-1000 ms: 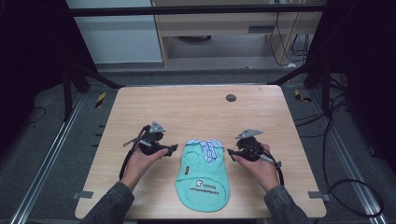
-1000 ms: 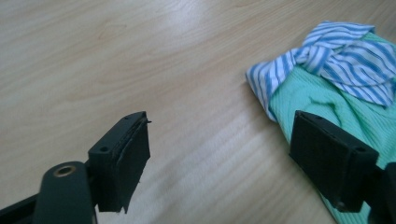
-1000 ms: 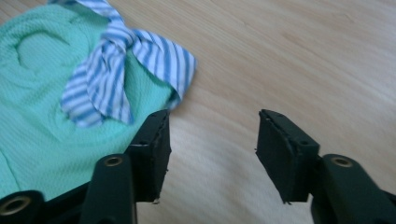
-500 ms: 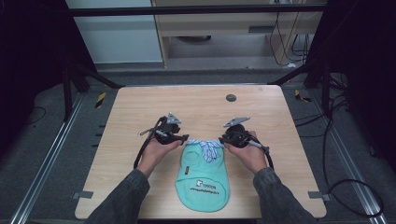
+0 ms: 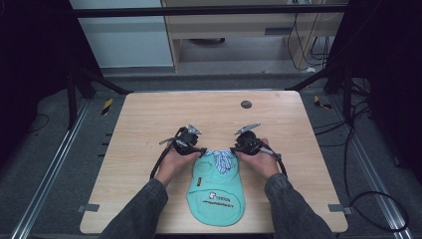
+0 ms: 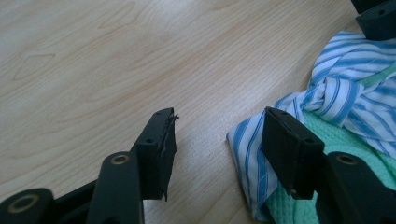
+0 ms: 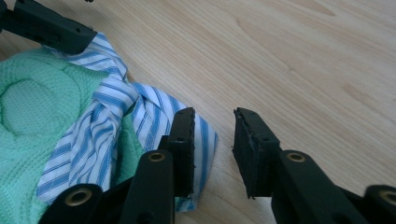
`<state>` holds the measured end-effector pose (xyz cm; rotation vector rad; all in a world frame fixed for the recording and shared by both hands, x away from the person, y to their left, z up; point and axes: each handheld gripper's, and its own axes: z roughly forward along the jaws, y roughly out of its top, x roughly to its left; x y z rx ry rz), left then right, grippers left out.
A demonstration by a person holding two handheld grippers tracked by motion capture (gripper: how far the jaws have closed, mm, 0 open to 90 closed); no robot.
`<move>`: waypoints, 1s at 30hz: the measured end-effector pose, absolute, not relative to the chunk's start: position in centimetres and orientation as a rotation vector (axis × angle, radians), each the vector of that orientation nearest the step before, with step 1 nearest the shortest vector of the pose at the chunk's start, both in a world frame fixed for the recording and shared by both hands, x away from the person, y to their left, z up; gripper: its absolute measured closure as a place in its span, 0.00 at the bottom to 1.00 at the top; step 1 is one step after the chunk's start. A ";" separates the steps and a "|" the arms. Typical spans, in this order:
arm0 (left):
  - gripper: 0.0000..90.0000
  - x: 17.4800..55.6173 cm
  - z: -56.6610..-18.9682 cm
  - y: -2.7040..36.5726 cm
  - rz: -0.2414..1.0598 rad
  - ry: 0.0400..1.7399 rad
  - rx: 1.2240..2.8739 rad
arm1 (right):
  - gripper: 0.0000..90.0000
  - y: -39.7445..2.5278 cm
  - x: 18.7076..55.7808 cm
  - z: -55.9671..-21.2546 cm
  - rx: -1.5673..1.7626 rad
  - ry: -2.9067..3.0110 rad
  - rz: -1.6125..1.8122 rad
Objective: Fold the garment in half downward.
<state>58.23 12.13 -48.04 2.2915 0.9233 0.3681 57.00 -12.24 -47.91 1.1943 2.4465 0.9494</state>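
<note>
A mint-green garment (image 5: 215, 186) with a blue-and-white striped collar (image 5: 221, 158) lies flat on the wooden surface (image 5: 149, 124), near the middle of the near edge, its collar end pointing toward the far edge. Dark lettering is printed on its near half; the wording is too small to read.

Left gripper (image 5: 198, 150): positioned at the left corner of the collar. Jaws stand apart. In the left gripper view (image 6: 217, 140), one jaw lies over the striped corner of the collar (image 6: 252, 154) and the other over bare wood; nothing is clamped between them.

Right gripper (image 5: 237, 148): positioned at the right corner of the collar. Jaws stand apart. In the right gripper view (image 7: 214, 147), one jaw lies over the striped collar corner (image 7: 205, 135), the other over bare wood; nothing is clamped.

Both hands rest low at the surface, either side of the garment. A small dark round disc (image 5: 246, 104) sits near the far edge, well apart from the garment.
</note>
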 end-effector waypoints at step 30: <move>0.95 57.4 -48.4 11.7 0.258 0.847 2.337 | 0.92 -10.9 56.6 -48.3 1.104 2.574 0.900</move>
